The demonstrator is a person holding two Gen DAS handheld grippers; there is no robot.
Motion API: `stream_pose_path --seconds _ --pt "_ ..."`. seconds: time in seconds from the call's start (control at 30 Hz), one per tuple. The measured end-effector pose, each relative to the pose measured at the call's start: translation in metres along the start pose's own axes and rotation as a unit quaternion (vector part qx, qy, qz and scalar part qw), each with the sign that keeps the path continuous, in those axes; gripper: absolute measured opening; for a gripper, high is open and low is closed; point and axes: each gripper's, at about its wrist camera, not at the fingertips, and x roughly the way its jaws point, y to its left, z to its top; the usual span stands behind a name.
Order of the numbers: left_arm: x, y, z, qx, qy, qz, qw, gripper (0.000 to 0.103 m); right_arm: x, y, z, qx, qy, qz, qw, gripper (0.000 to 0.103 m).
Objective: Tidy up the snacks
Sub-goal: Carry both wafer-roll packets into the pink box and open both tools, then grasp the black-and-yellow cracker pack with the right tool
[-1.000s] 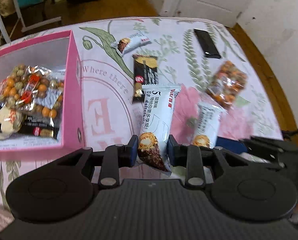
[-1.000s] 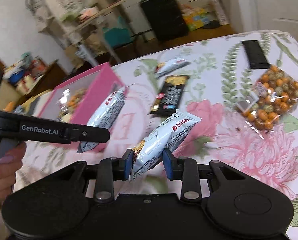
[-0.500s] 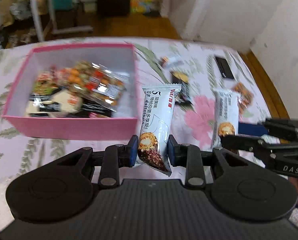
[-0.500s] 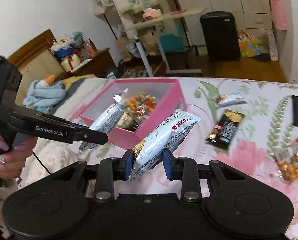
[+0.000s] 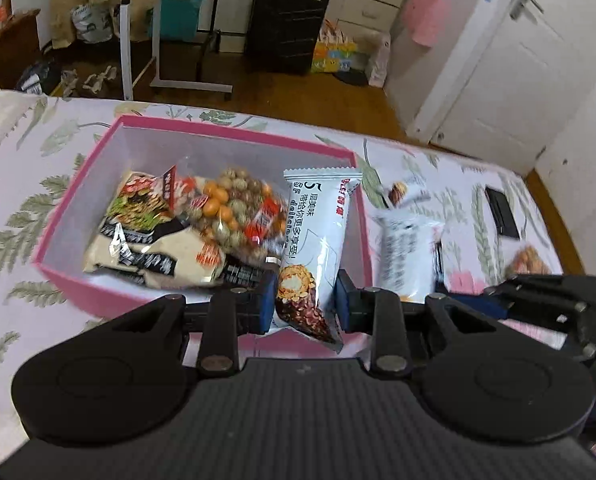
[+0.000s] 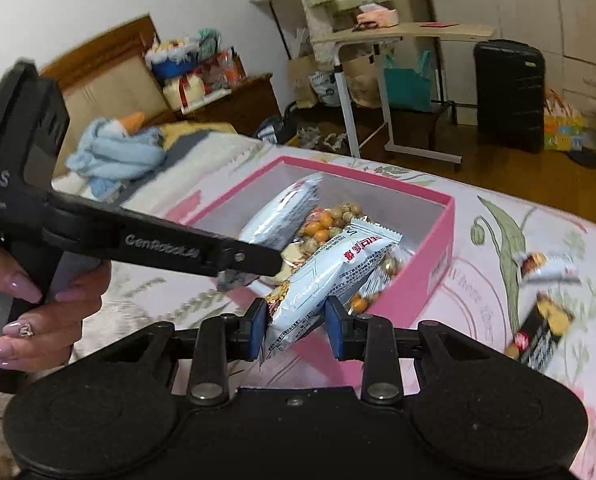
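My left gripper (image 5: 304,306) is shut on a white snack bar (image 5: 314,240) and holds it above the near right part of the pink box (image 5: 234,136). My right gripper (image 6: 296,326) is shut on a second white snack bar (image 6: 334,276), held over the box's near wall (image 6: 426,276). The left gripper (image 6: 242,260) and its bar (image 6: 278,216) show in the right wrist view, over the box. The box holds a bag of coated peanuts (image 5: 234,208) and other snack packs (image 5: 150,248).
On the floral cloth right of the box lie a small white bar (image 6: 550,264), a black snack bar (image 6: 542,332), a black flat object (image 5: 502,212) and a peanut bag (image 5: 532,260). A wheeled side table (image 5: 170,24) and a suitcase (image 5: 286,20) stand beyond the bed.
Both grippers have carried their bars left, from over the loose snacks to over the pink box. The box now fills the middle of both views.
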Motion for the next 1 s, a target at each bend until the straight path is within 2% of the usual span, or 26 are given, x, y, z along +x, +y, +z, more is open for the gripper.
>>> stream_pose_path --seconds 0.27,0.37,0.43,0.6,0.77,0.9,1.0 --pt "0.056 0.021 0.006 -0.039 0.039 -0.008 0.9985 0.029 0.05 -0.001 0.013 -0.054 0.045 -0.041 0.997 0.036" --pt "0.062 0.027 0.0 -0.071 0.019 -0.005 0.9973 0.042 0.06 -0.002 0.007 -0.059 0.039 -0.059 0.996 0.037" --pt "0.063 0.028 -0.001 -0.068 0.027 -0.018 0.9972 0.045 0.058 -0.003 0.001 -0.056 0.017 -0.059 0.997 0.037" --pt "0.047 0.024 -0.002 -0.054 0.032 -0.029 0.9976 0.049 0.028 0.002 -0.002 -0.055 -0.006 -0.051 0.997 0.04" --pt "0.017 0.01 -0.004 -0.026 0.018 -0.032 0.999 0.051 -0.02 -0.013 -0.005 -0.015 -0.009 -0.048 0.999 0.04" --pt "-0.014 -0.007 -0.016 -0.007 -0.026 -0.014 0.9995 0.053 -0.062 -0.031 -0.008 0.021 0.006 -0.049 0.999 0.04" --pt "-0.027 -0.021 -0.019 0.002 -0.019 -0.024 0.9995 0.054 -0.09 -0.038 -0.005 0.025 0.032 -0.067 0.997 0.04"
